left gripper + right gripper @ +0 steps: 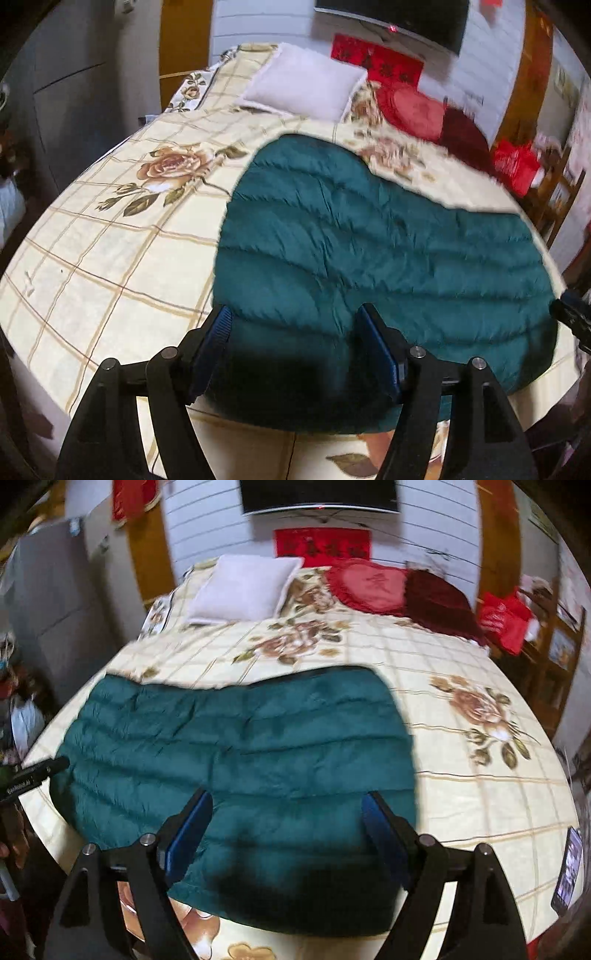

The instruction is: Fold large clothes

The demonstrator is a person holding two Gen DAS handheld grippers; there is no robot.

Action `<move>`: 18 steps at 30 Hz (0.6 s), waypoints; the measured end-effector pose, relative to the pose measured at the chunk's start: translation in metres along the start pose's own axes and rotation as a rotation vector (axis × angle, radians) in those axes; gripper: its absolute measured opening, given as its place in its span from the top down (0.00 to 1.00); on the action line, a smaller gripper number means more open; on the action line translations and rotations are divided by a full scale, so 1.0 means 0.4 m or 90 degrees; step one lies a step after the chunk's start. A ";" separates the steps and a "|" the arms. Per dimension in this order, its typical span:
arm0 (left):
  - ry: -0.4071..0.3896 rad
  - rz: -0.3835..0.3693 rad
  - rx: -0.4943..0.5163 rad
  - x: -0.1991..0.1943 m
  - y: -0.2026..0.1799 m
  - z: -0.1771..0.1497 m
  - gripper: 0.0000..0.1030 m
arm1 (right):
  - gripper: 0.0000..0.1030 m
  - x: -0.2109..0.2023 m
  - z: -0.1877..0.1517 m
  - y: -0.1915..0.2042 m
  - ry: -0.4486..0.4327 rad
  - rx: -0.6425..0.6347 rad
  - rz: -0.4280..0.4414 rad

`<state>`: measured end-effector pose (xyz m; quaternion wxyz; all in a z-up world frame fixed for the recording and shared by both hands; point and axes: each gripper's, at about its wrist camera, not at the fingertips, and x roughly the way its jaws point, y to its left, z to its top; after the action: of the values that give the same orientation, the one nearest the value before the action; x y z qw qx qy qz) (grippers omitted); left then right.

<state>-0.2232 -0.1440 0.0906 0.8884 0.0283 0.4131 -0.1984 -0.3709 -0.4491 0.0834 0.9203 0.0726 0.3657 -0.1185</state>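
A teal quilted down garment [369, 266] lies spread flat on the floral bed cover [110, 258]; it also shows in the right wrist view [236, 760]. My left gripper [295, 314] is open and empty, hovering above the garment's near left part. My right gripper [288, 797] is open and empty, hovering above the garment's near right part. The right gripper's tip [569, 310] shows at the right edge of the left wrist view. The left gripper's tip [37, 771] shows at the left edge of the right wrist view.
A white pillow [240, 590], a red heart cushion [369, 587] and a dark red blanket [439, 602] lie at the bed's head. A phone [569, 871] lies near the bed's right edge. A red bag [502, 620] and wooden furniture stand at the right.
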 end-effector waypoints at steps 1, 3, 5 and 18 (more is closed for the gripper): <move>0.003 0.013 0.010 0.009 -0.008 -0.007 0.44 | 0.16 0.023 -0.005 0.007 0.009 -0.003 -0.004; 0.003 0.032 0.023 0.026 -0.017 -0.018 0.44 | 0.16 0.081 -0.021 0.015 0.035 -0.004 -0.023; -0.001 0.038 0.022 0.037 -0.020 -0.024 0.44 | 0.15 0.136 -0.037 0.012 0.054 -0.008 -0.037; -0.061 0.051 -0.005 -0.046 -0.050 -0.075 0.44 | 0.00 0.083 -0.056 0.035 0.034 0.051 -0.008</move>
<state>-0.2630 -0.1498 0.0867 0.9146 0.0319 0.3690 -0.1625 -0.3584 -0.4361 0.0451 0.9057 0.1101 0.3859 -0.1367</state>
